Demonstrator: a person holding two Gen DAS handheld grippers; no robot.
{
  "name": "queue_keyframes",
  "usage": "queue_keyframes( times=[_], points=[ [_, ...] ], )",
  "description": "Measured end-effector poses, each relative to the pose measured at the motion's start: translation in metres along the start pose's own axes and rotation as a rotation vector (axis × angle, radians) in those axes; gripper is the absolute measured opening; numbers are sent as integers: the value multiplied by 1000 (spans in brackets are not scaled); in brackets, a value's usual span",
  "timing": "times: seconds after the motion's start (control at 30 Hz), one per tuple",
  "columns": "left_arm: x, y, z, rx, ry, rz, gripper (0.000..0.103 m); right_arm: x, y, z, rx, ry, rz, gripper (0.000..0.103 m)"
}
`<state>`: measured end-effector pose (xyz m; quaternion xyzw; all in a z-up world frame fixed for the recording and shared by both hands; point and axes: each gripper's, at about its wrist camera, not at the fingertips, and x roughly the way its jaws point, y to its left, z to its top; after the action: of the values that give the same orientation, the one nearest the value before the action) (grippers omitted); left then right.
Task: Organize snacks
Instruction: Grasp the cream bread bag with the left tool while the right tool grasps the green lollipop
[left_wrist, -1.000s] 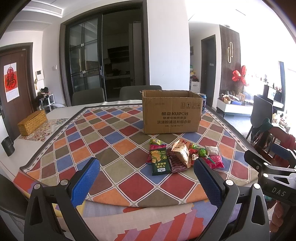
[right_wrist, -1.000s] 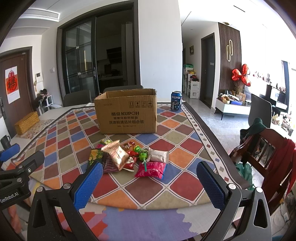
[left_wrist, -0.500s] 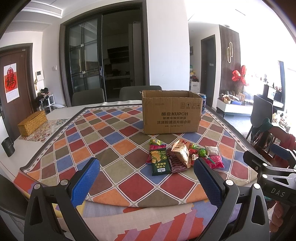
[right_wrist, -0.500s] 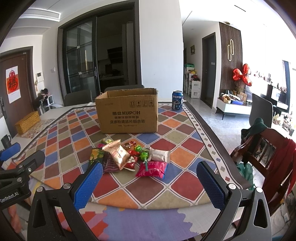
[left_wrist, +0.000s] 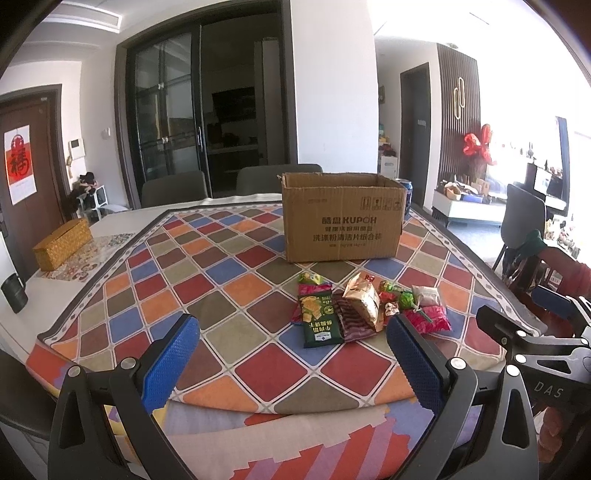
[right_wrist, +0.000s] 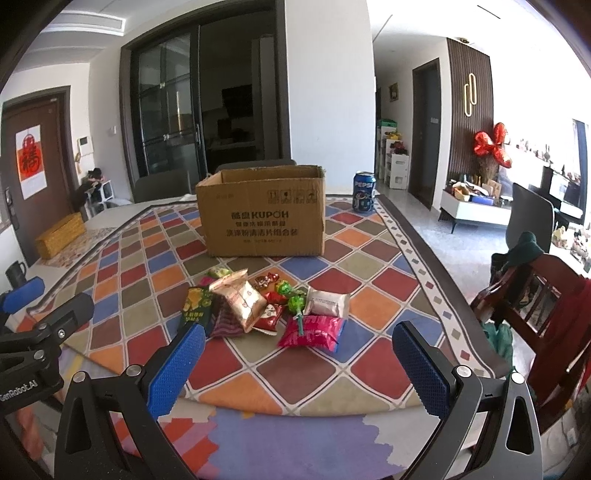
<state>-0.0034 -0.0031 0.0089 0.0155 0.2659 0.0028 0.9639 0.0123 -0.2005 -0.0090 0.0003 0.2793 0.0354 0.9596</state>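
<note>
A pile of snack packets (left_wrist: 364, 312) lies on the checkered tablecloth in front of an open cardboard box (left_wrist: 341, 217); the pile (right_wrist: 266, 310) and the box (right_wrist: 262, 216) also show in the right wrist view. It includes a dark green packet (left_wrist: 318, 325), a gold packet (right_wrist: 240, 299), a pink packet (right_wrist: 313, 331), a white packet (right_wrist: 328, 301) and a green lollipop (right_wrist: 295, 304). My left gripper (left_wrist: 291, 354) is open and empty, near the table's front edge, short of the pile. My right gripper (right_wrist: 297, 360) is open and empty, just before the pink packet.
A Pepsi can (right_wrist: 364, 192) stands right of the box. A woven yellow box (left_wrist: 62, 243) and a dark cup (left_wrist: 14, 297) sit at the table's left. Chairs stand behind the table; a red wooden chair (right_wrist: 535, 295) is at the right.
The right gripper has edged forward and a little right toward the pile. The left gripper has barely moved.
</note>
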Motion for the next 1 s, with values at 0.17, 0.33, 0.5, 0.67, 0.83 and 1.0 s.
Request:
queue_keyframes(
  times=[0.17, 0.33, 0.5, 0.67, 0.83, 1.0],
  points=[
    [17, -3, 3, 23, 25, -1, 101, 17, -1, 1, -5, 31, 19, 102],
    [38, -7, 4, 46, 41, -20, 95, 38, -2, 2, -8, 68, 44, 94],
    [62, -11, 10, 60, 59, -75, 87, 58, -3, 6, -8, 92, 67, 85],
    [83, -17, 14, 69, 65, -119, 84, 79, -5, 11, -2, 121, 79, 74],
    [104, -25, 15, 81, 79, -170, 79, 101, -5, 14, -16, 150, 96, 63],
    [129, -32, 14, 72, 113, -217, 73, 127, -4, 15, -26, 181, 122, 52]
  ],
)
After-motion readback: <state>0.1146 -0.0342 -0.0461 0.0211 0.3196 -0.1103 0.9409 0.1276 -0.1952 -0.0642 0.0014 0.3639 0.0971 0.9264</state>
